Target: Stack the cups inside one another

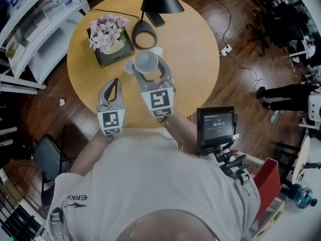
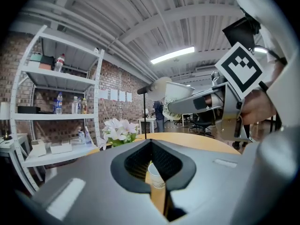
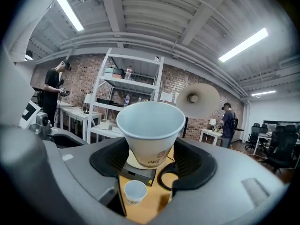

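My right gripper [image 1: 148, 68] is shut on a white paper cup [image 1: 146, 60] and holds it upright above the round wooden table [image 1: 195, 49]. In the right gripper view this cup [image 3: 151, 130] fills the space between the jaws. A second, smaller-looking paper cup [image 3: 135, 192] stands on the table below it, and its rim peeks out just left of the held cup [image 1: 129, 67]. My left gripper [image 1: 116, 81] is shut with nothing in it, to the left of the right one and nearer the person. Through its jaw opening the table cup [image 2: 154, 175] shows.
A black box of pink flowers [image 1: 108, 36] sits at the table's far left, and a black lamp [image 1: 159, 1] with a ring base [image 1: 144, 34] stands behind the cups. White shelves [image 1: 35, 29] stand at left, a monitor on a stand [image 1: 215, 124] at right.
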Motion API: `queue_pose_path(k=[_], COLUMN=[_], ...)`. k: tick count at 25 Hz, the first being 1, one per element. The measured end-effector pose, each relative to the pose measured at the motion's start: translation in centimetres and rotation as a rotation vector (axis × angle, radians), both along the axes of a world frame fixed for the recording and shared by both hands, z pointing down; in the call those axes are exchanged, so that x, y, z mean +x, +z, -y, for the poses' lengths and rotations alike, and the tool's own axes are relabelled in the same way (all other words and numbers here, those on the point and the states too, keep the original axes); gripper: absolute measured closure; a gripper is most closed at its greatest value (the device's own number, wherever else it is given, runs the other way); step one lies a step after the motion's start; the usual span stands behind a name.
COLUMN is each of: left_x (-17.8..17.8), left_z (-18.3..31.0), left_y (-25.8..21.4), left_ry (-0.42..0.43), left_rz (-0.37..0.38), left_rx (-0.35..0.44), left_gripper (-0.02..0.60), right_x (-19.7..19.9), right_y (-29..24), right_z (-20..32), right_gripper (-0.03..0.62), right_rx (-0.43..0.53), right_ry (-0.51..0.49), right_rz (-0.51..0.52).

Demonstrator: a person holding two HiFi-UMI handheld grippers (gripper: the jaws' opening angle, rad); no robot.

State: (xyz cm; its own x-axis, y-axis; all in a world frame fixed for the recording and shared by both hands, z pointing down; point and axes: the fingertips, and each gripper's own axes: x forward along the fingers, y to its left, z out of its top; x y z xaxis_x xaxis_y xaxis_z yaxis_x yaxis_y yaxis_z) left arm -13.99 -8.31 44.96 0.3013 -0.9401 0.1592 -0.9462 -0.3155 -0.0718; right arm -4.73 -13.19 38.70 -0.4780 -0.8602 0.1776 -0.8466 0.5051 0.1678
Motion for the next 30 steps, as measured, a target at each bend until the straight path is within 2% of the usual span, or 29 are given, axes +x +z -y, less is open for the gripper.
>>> queue_pose_path(k=[10, 23, 30], left_x=[-3.4, -4.1, -3.9], left_z=[-0.3, 0.3, 0.9], left_y=[-0.7, 1.2, 2.9], left_ry=[-0.035, -0.072, -0.085], left_rz=[-0.017, -0.01, 0.008], left_rx=[0.022, -0.037, -0.086], left_gripper=[0.58, 0.58, 0.58], right_x=[-3.5, -4.1, -4.0], right_y=[-0.2, 4.1, 8.2], right_z=[-0.3, 0.8, 2.0], right_gripper=[0.283, 0.281, 0.281], right_rx=[-0.002, -0.119, -0.207], right_ry=[-0.028, -0.058, -0.069], right_rz=[-0.018, -0.03, -0.036])
